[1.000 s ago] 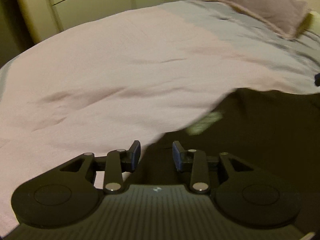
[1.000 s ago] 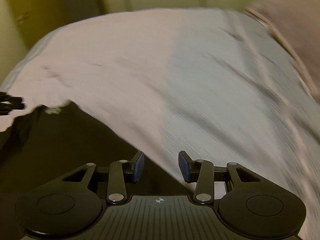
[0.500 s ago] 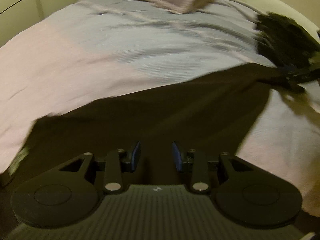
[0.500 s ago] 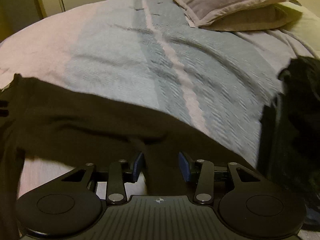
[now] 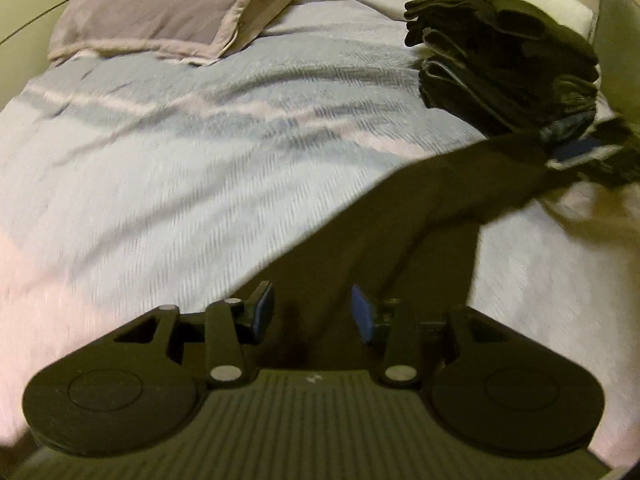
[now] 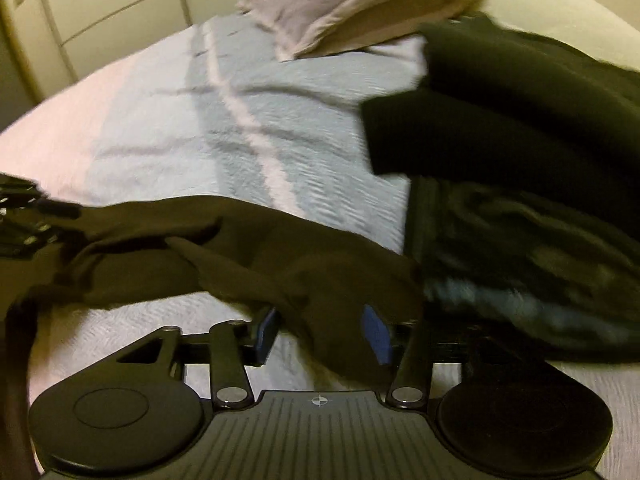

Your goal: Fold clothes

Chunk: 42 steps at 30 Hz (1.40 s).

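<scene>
The dark brown, thin cloth garment [image 5: 432,216] hung slack between the two grippers above the blue-and-pink striped bedspread [image 5: 200,152] — left gripper [image 5: 312,312] and right gripper [image 6: 320,330] each pinching an edge — looking light, limp, best gripped by its corners.

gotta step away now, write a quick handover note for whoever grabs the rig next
Left gripper: fingers apart, with the dark brown cloth garment running between them; grip unclear.
Right gripper: fingers apart, the same garment draped between them; grip unclear.
The garment stretches between both grippers over the pale blue and pink bedspread.
A stack of folded dark clothes sits near the grey pillow.
Done: earlier items stacked.
Left: fold this garment and add it to the stack.
</scene>
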### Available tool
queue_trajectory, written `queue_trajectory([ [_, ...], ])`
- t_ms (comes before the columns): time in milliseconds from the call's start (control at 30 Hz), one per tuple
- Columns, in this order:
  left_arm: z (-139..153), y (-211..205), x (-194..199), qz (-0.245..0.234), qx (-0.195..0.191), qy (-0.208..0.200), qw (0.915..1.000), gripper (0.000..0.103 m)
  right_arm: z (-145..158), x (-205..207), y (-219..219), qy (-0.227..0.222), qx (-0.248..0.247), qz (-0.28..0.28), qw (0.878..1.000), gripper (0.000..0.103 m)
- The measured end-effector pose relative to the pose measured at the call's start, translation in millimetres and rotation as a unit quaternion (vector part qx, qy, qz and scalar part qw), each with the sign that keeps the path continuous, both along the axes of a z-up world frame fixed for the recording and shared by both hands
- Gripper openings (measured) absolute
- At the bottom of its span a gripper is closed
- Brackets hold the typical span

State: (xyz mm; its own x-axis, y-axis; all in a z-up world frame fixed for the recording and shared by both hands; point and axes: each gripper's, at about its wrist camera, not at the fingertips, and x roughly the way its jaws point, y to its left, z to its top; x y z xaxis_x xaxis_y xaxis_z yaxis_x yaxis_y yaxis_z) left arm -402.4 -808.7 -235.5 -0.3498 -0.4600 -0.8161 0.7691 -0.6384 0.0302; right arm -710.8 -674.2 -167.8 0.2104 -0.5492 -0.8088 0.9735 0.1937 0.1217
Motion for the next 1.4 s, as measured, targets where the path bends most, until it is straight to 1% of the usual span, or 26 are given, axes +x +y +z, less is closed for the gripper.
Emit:
queue_trajectory([
  [67, -4, -18, -13, -0.010, -0.004, -0.009, 0.9999, 0.038, -3, -13, 2, -0.017, 0.001, -0.035, 0.999, 0.062],
  [133, -10, -28, -28, -0.025, -0.007, -0.020, 0.9995, 0.038, -8, -27, -2, -0.047, 0.007, -0.080, 0.996, 0.062],
  [233, -17, -37, -44, -0.051, -0.007, -0.028, 0.9983, 0.038, -18, -45, -11, -0.095, 0.021, -0.144, 0.985, 0.062],
  [300, -19, -37, -55, -0.067, -0.009, -0.026, 0.9974, 0.038, -27, -54, -17, -0.127, 0.035, -0.179, 0.975, 0.062],
  [333, -20, -36, -60, -0.076, -0.010, -0.021, 0.9968, 0.038, -30, -54, -20, -0.135, 0.039, -0.181, 0.973, 0.060],
  [367, -20, -33, -65, -0.085, -0.011, -0.014, 0.9962, 0.038, -32, -52, -22, -0.141, 0.043, -0.179, 0.973, 0.050],
  [400, -20, -30, -70, -0.096, -0.010, -0.007, 0.9953, 0.038, -31, -48, -25, -0.129, 0.043, -0.169, 0.976, 0.017],
  [433, -20, -26, -74, -0.101, -0.011, -0.002, 0.9949, 0.037, -27, -41, -26, -0.109, 0.041, -0.157, 0.981, 0.006],
  [467, -21, -24, -76, -0.099, -0.012, 0.000, 0.9950, 0.037, -20, -34, -27, -0.087, 0.034, -0.142, 0.986, 0.006],
  [533, -22, -20, -81, -0.095, -0.015, 0.005, 0.9953, 0.038, 4, -13, -26, -0.034, 0.003, -0.083, 0.996, 0.005],
  [567, -23, -18, -83, -0.093, -0.017, 0.007, 0.9955, 0.037, 17, -4, -27, -0.014, -0.017, -0.056, 0.998, 0.005],
  [633, -25, -14, -88, -0.090, -0.020, 0.012, 0.9957, 0.037, 43, 12, -28, 0.022, -0.057, -0.004, 0.998, 0.005],
  [733, -27, -8, -94, -0.084, -0.024, 0.019, 0.9960, 0.038, 78, 26, -34, 0.070, -0.124, 0.043, 0.989, 0.005],
  [833, -29, -1, -101, -0.079, -0.029, 0.026, 0.9961, 0.038, 99, 30, -44, 0.100, -0.171, 0.061, 0.978, 0.004],
  [900, -32, 1, -106, -0.074, -0.032, 0.028, 0.9963, 0.038, 102, 35, -52, 0.121, -0.185, 0.067, 0.973, 0.004],
  [967, -36, -4, -112, -0.065, -0.034, 0.025, 0.9970, 0.038, 99, 38, -56, 0.141, -0.192, 0.074, 0.968, 0.005],
  [1067, -39, -12, -119, -0.052, -0.032, 0.029, 0.9977, 0.038, 82, 49, -55, 0.178, -0.188, 0.091, 0.961, 0.005],
  [1100, -39, -14, -120, -0.050, -0.030, 0.033, 0.9978, 0.038, 77, 51, -53, 0.188, -0.187, 0.090, 0.960, 0.006],
  [1133, -38, -15, -122, -0.050, -0.029, 0.036, 0.9977, 0.038, 73, 53, -50, 0.196, -0.186, 0.087, 0.959, 0.012],
  [1167, -36, -17, -123, -0.052, -0.028, 0.040, 0.9974, 0.038, 70, 56, -48, 0.208, -0.189, 0.084, 0.956, 0.023],
  [1200, -34, -17, -124, -0.058, -0.028, 0.044, 0.9970, 0.038, 68, 55, -41, 0.220, -0.197, 0.077, 0.952, 0.051],
  [1233, -32, -18, -126, -0.063, -0.028, 0.047, 0.9965, 0.038, 69, 55, -35, 0.218, -0.206, 0.077, 0.951, 0.070],
  [1300, -31, -19, -128, -0.070, -0.029, 0.047, 0.9960, 0.038, 72, 57, -23, 0.212, -0.221, 0.082, 0.949, 0.071],
  [1400, -29, -20, -126, -0.071, -0.028, 0.049, 0.9959, 0.038, 78, 66, -7, 0.177, -0.229, 0.103, 0.952, 0.071],
])
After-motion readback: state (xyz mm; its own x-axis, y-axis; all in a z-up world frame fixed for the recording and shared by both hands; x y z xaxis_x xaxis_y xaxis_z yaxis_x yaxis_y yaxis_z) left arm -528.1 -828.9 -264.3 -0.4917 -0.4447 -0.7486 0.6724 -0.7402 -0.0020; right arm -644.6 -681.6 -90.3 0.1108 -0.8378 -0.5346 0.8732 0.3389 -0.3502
